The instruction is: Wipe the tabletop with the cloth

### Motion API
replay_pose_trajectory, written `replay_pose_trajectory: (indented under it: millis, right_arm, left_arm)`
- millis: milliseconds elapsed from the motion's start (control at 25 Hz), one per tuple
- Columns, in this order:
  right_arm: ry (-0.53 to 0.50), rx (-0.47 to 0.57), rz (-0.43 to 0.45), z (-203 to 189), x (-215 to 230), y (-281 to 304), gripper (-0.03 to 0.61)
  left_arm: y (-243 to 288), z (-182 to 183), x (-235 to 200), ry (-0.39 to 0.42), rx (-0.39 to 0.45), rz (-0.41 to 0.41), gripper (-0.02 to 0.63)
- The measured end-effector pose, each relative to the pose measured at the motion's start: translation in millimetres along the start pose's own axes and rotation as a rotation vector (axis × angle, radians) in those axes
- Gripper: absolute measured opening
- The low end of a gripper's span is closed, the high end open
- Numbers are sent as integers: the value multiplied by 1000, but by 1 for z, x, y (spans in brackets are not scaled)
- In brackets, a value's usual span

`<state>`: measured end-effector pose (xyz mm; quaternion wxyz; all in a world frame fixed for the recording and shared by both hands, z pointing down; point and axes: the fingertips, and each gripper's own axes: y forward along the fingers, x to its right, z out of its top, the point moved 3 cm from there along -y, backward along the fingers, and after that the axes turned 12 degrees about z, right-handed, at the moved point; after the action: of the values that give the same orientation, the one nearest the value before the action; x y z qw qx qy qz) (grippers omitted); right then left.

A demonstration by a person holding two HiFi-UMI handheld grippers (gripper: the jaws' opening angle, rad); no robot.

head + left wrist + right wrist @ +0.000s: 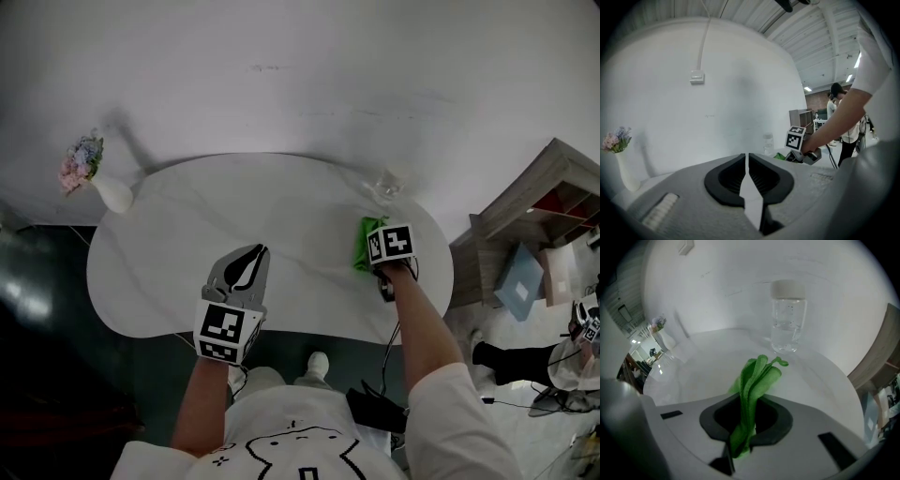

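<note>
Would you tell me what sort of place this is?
Probably a staged corner of an indoor lab or studio: a white rounded marble-look table with a white flower vase against a plain wall, and strip ceiling lights.

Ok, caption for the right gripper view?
Right gripper shut on the green cloth over the white table, a clear jar beyond.
</note>
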<state>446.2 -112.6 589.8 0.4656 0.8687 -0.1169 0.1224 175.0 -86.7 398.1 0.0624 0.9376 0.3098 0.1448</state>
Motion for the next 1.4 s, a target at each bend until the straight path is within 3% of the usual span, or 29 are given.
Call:
replay_pose_trajectory:
  millis: [760,1400]
  right_arm:
    - [115,33,-75,-42,70,-53,47]
    - [124,7,-130,-69,112,-90,47]
  left_arm:
    - [8,16,25,39,30,-62,21]
    - [9,19,30,24,32,-62,21]
